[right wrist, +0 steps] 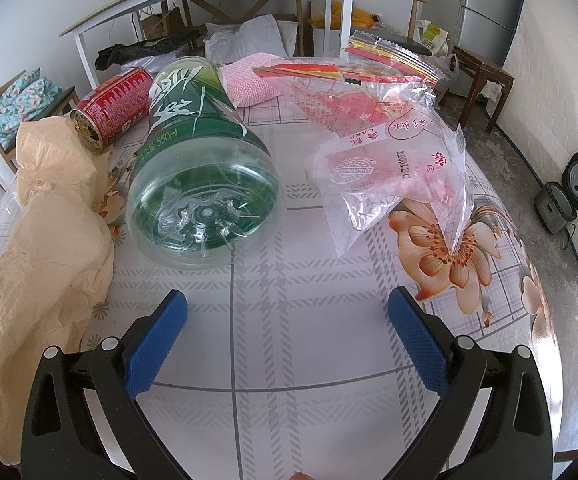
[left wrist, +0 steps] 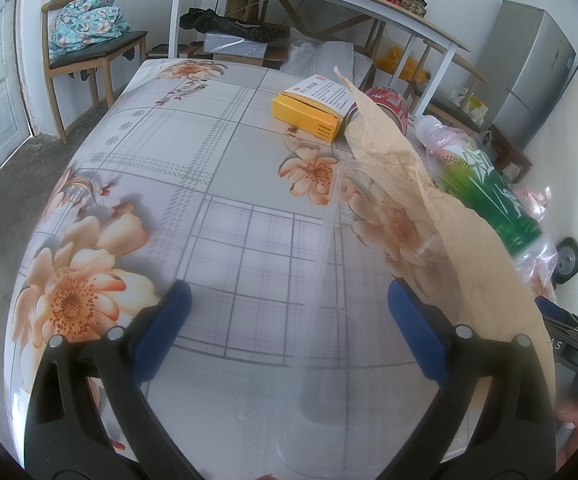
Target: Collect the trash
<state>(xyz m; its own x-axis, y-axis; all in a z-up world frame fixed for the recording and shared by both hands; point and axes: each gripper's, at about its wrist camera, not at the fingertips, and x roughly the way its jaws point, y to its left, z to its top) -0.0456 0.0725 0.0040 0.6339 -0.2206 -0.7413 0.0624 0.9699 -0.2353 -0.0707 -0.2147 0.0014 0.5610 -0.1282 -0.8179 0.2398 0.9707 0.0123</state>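
Both grippers, left and right, gape wide (holding nothing).

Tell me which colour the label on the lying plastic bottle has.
Green with white lettering; the plastic bottle shows best in the right wrist view.

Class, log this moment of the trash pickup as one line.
left claw open | right claw open | green bottle lying, ungrasped | red can, wrappers on table

green-labelled plastic bottle: on its side, base near | crumpled tan paper: left of it | red can: lying far-left | clear cake wrappers: right | yellow box: far, flat
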